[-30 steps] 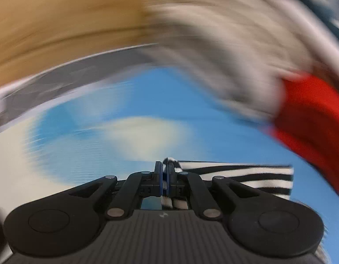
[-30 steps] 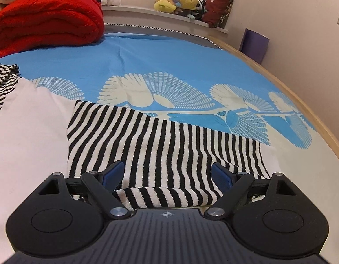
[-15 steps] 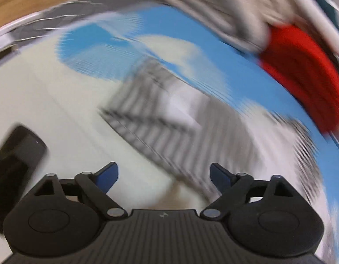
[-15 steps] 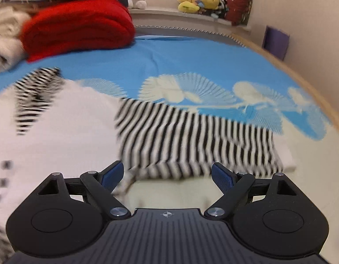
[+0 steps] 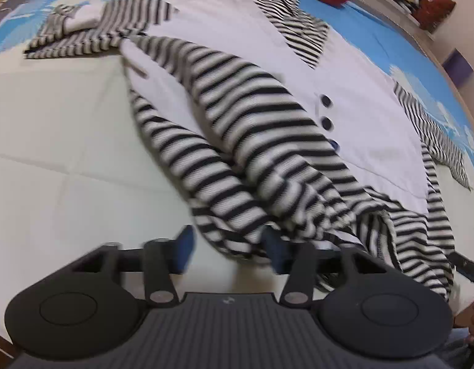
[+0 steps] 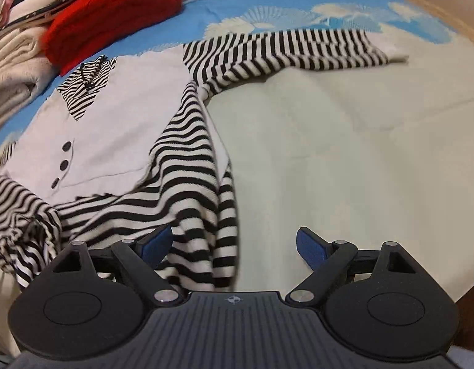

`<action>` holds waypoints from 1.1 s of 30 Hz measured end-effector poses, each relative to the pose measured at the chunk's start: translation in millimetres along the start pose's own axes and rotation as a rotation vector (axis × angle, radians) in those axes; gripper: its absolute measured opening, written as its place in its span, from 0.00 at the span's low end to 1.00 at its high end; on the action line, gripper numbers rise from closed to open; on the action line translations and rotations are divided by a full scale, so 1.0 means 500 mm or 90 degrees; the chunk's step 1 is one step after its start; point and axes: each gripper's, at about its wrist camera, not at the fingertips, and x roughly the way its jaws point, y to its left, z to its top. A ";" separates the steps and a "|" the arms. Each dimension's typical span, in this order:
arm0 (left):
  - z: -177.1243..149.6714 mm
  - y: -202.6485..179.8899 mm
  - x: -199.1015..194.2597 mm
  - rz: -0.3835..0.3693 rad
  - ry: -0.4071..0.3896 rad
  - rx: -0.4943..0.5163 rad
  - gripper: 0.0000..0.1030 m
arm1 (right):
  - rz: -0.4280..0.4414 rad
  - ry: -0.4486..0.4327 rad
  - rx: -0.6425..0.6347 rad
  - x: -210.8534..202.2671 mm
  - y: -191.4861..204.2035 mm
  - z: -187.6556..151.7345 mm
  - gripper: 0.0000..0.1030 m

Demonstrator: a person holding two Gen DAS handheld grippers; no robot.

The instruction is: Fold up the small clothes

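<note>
On the bed [image 6: 344,141], no container shows; the striped garment [image 5: 246,141] lies spread on the pale part of the cover, its white front panel [image 5: 353,113] with dark buttons [image 5: 326,123] facing up. Its lower hem is bunched and runs under both tools, so its edge is hidden. The left gripper [image 5: 227,250] is blurred; its jaws are closing with a fold of the striped hem between them, though the pads seem not yet to press it. The right gripper [image 6: 233,244] stands spread wide, the hem lying across its left side only. A red blanket [image 6: 113,9] is cut off at the top edge.
</note>
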 end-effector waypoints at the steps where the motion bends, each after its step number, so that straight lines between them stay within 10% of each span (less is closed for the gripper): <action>1: 0.007 -0.001 0.004 -0.008 0.001 -0.001 0.46 | -0.004 -0.009 -0.001 -0.005 -0.001 -0.001 0.86; 9: 0.058 -0.037 0.089 -0.005 0.046 -0.016 0.71 | 0.028 0.008 0.022 0.003 -0.008 0.015 0.86; 11: 0.063 -0.025 0.092 -0.007 0.034 -0.037 0.38 | 0.043 0.020 0.006 0.009 -0.001 0.016 0.86; 12: 0.064 -0.023 0.083 -0.008 0.029 -0.031 0.06 | 0.050 0.032 -0.001 0.015 0.002 0.016 0.86; 21: 0.020 0.067 -0.214 -0.039 -0.075 -0.035 0.06 | 0.064 0.037 0.012 0.008 -0.016 0.019 0.86; 26: -0.063 0.211 -0.160 0.040 0.011 -0.107 0.06 | 0.084 0.058 0.010 0.005 -0.015 0.009 0.86; 33: -0.108 0.312 -0.099 -0.014 0.024 -0.209 0.08 | 0.228 0.116 0.014 0.005 0.010 -0.021 0.86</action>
